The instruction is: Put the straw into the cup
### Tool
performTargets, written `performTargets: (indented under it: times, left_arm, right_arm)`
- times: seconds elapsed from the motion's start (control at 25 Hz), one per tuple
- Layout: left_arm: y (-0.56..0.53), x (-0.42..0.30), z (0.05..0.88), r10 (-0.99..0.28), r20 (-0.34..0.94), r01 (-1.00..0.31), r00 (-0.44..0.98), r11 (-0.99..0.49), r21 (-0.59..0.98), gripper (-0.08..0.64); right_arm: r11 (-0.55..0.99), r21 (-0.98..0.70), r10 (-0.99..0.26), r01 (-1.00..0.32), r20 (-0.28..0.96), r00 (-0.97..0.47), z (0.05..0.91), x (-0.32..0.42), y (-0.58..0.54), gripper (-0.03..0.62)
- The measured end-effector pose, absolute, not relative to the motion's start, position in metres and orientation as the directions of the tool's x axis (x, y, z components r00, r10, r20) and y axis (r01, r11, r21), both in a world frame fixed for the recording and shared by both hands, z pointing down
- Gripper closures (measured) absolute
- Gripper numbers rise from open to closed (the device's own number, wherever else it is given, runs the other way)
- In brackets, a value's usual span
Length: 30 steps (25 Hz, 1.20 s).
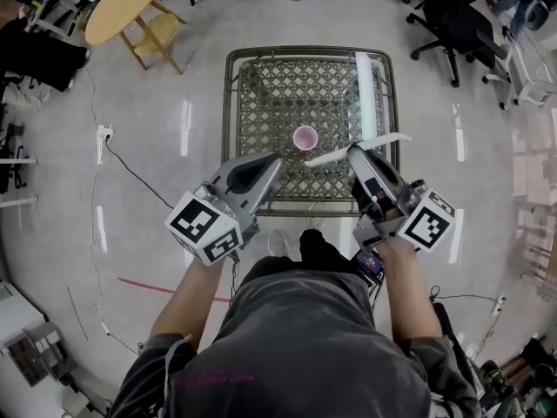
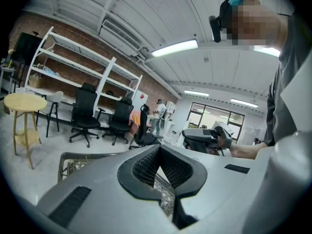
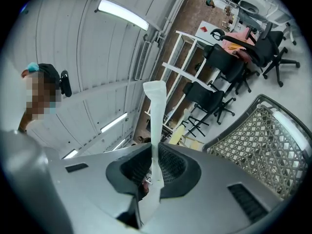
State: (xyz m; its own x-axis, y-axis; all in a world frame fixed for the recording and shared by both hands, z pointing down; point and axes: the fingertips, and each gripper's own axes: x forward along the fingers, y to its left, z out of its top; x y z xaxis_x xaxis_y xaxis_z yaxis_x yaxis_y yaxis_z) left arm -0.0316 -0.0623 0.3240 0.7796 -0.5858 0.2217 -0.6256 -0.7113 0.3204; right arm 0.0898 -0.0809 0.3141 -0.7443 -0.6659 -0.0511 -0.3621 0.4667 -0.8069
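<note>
A small pink cup [image 1: 305, 137] stands upright near the middle of a lattice-topped metal table [image 1: 261, 94]. My right gripper [image 1: 354, 151] is shut on a white paper-wrapped straw [image 1: 384, 141]. The straw lies roughly level, and its left end reaches toward the cup's near right side without touching it. In the right gripper view the straw [image 3: 154, 111] rises out between the closed jaws of my right gripper [image 3: 155, 165]. My left gripper [image 1: 273, 161] hovers over the table's near edge, left of the cup, shut on nothing. In the left gripper view my left gripper [image 2: 158, 152] has nothing between its pads.
A round wooden side table [image 1: 124, 5] stands at the far left. Black office chairs [image 1: 452, 20] sit at the far right. A cable and socket [image 1: 104, 133] lie on the floor left of the table. A long white strip [image 1: 366, 94] runs along the table's right side.
</note>
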Motion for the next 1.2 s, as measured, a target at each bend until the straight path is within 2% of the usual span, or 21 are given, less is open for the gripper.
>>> performTargets:
  times: [0.6,1.2]
  left_arm:
    - [-0.094,-0.006,0.334,-0.627,0.274,-0.684,0.729,-0.666,0.298,0.549]
    - [-0.113,-0.024,0.364,-0.65,0.313,-0.721,0.692,-0.608,0.332,0.549]
  right_arm:
    - [0.494,-0.802,-0.62,-0.335,-0.056,-0.783,0.325,0.114,-0.121,0.548]
    - [0.484,-0.786,-0.583,-0.384,0.037,-0.811,0.367,0.096,-0.155,0.548]
